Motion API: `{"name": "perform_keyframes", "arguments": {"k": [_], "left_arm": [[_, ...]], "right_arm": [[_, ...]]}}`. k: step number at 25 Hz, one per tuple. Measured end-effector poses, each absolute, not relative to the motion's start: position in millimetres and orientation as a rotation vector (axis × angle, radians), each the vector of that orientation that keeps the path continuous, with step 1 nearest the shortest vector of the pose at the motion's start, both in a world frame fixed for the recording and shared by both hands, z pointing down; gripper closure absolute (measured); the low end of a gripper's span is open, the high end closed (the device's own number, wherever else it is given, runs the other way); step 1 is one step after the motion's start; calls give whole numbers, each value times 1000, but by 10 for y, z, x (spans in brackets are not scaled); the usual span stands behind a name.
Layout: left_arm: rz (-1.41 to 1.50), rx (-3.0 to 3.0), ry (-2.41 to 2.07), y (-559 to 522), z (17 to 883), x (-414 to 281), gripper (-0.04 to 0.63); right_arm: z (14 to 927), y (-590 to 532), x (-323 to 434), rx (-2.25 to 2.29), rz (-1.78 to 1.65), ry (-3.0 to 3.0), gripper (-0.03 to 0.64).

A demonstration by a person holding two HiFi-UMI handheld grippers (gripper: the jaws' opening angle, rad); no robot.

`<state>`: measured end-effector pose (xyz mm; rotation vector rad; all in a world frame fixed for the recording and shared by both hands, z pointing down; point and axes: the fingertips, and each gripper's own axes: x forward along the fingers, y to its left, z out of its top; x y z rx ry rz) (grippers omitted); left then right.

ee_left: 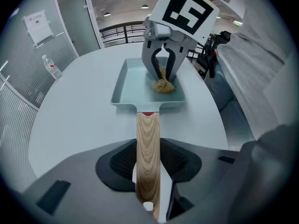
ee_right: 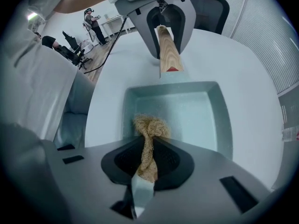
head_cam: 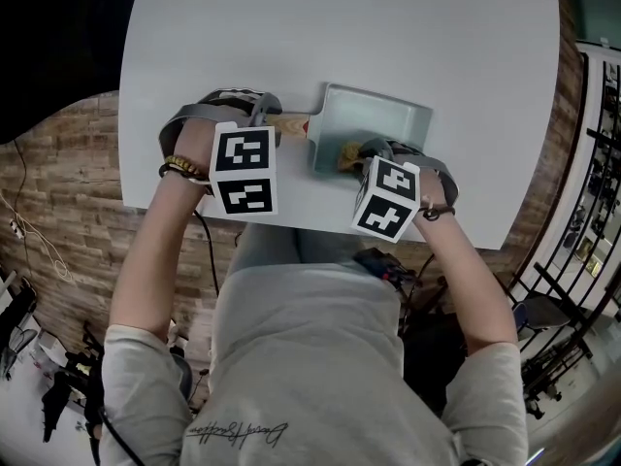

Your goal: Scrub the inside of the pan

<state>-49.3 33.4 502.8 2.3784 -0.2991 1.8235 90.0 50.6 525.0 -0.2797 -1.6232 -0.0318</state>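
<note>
Scrubbing pale green square pan [ee_right: 196, 115], tan fibre scrubber [ee_right: 150, 125] pinched in right gripper [ee_right: 148, 150] jaws, wooden handle [ee_left: 148, 129] clamped in left gripper [ee_left: 148, 153] jaws. Next: rub across pan.

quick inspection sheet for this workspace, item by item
surface: white table with a rounded edge
job's things: pale green pan flat on the table, its wooden handle pointing at the left gripper; tan scrubber inside the pan, by the wall nearest the person
clutter: bottle near the table's far side
grippers: left gripper shut on the handle; right gripper shut on the scrubber, pointing down into the pan
cables: cable hanging below the left gripper; more wires on the floor
surroundings: brick-pattern floor, black railing
</note>
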Motion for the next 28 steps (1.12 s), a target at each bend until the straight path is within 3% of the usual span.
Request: {"name": "perform_keyframes", "arguments": {"k": [13, 28], "left_arm": [[1856, 2378, -271, 386, 5024, -472, 437], [1818, 2338, -358, 346, 5048, -523, 436]], "right_arm": [[5293, -357, 757, -18, -258, -1674, 546], [5306, -268, 790, -102, -213, -1649, 548]]}}
